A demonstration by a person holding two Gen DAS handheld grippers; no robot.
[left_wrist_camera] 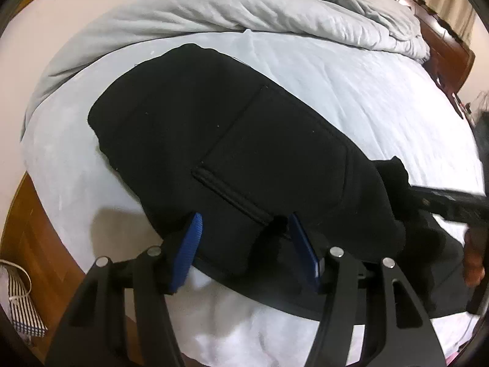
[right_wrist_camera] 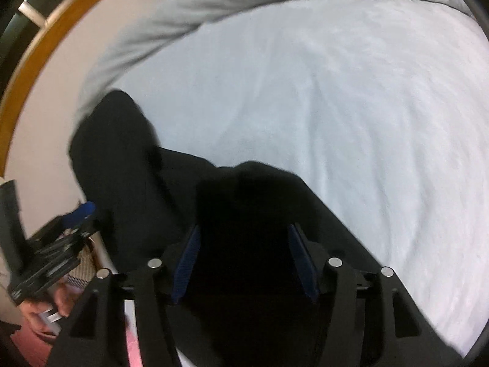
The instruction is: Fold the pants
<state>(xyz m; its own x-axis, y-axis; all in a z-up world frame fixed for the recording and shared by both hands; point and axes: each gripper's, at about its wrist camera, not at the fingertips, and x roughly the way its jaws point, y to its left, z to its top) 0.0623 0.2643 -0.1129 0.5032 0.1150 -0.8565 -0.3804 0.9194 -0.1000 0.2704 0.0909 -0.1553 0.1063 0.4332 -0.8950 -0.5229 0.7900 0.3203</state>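
The black pants (left_wrist_camera: 232,140) are lying folded on the bed (left_wrist_camera: 382,116), pocket side up, with a grey duvet (left_wrist_camera: 244,9) bunched up behind them. The left tool (left_wrist_camera: 244,238) is being held spread apart over the near edge, cloth sitting between the blue pads (left_wrist_camera: 191,244) but not being squeezed. The right tool (right_wrist_camera: 243,263) is likewise being held apart over dark fabric, nothing pinched as far as can be seen
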